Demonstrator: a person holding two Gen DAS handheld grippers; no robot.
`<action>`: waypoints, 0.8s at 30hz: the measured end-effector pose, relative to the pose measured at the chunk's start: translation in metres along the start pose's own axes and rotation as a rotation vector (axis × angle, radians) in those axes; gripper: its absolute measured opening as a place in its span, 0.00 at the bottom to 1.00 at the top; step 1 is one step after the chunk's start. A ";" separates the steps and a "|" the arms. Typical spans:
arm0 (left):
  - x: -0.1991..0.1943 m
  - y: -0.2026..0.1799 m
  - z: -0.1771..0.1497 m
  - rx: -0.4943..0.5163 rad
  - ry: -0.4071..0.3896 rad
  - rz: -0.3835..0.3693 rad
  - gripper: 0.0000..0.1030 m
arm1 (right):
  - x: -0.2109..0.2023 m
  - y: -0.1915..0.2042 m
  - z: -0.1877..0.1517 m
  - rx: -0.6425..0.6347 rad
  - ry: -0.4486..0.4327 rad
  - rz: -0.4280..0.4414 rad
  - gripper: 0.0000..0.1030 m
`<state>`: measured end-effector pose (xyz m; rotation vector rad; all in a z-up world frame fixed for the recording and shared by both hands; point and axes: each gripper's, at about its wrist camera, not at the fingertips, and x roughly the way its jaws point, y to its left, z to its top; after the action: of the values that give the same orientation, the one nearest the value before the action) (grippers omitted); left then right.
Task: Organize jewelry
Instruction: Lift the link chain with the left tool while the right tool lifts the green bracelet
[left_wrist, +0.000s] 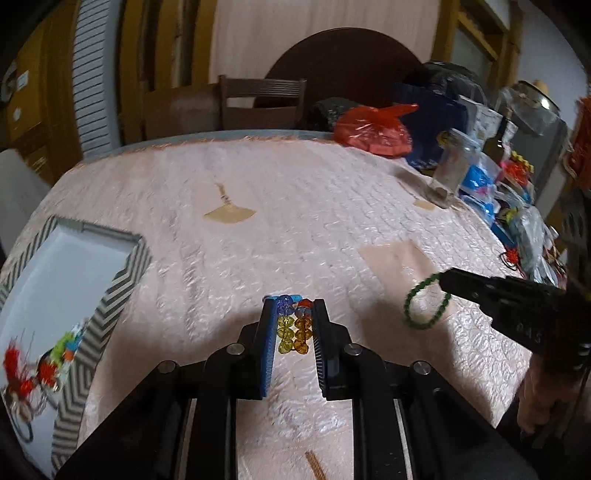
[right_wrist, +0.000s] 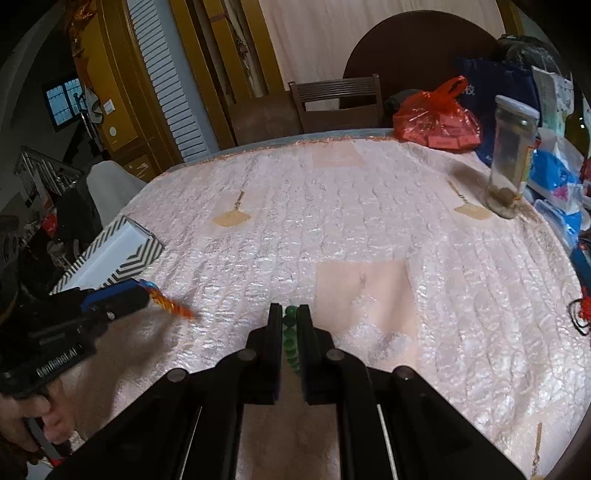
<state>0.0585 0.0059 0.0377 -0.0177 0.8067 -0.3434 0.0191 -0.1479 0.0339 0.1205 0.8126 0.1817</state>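
Left gripper (left_wrist: 293, 328) fingers clamped on multicolor bead bracelet (left_wrist: 292, 325), right gripper (right_wrist: 289, 332) fingers clamped on green bead bracelet (left_wrist: 428, 302), both above the surface (left_wrist: 277, 221). Chevron box (left_wrist: 110, 295) lies to my left, left hand nearer.

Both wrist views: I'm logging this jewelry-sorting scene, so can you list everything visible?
multicolour bead bracelet: one, yellow, amber, blue, red; between left gripper fingers
green bead bracelet: one, green; held by right gripper
box: one, grey-white chevron; table's left
jewelry in box: several, red, green, orange; box's near end
glass jar: one, clear; table's right
red plastic bag: one; far edge
blue bag: one; behind the red bag
tablecloth: one, pink
chair: one, brown; behind table
left gripper: one, black, blue pads
right gripper: one, black
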 end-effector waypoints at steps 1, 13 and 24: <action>-0.002 0.001 -0.001 -0.008 0.004 0.008 0.26 | -0.001 0.001 -0.001 0.001 0.004 -0.011 0.07; -0.017 -0.003 -0.022 -0.044 0.028 0.094 0.26 | -0.016 0.020 -0.012 -0.022 0.001 -0.047 0.07; -0.022 0.002 -0.025 -0.061 0.024 0.102 0.26 | -0.018 0.034 -0.018 -0.044 -0.002 -0.062 0.07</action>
<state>0.0269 0.0171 0.0352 -0.0296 0.8383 -0.2228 -0.0102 -0.1172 0.0400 0.0542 0.8090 0.1413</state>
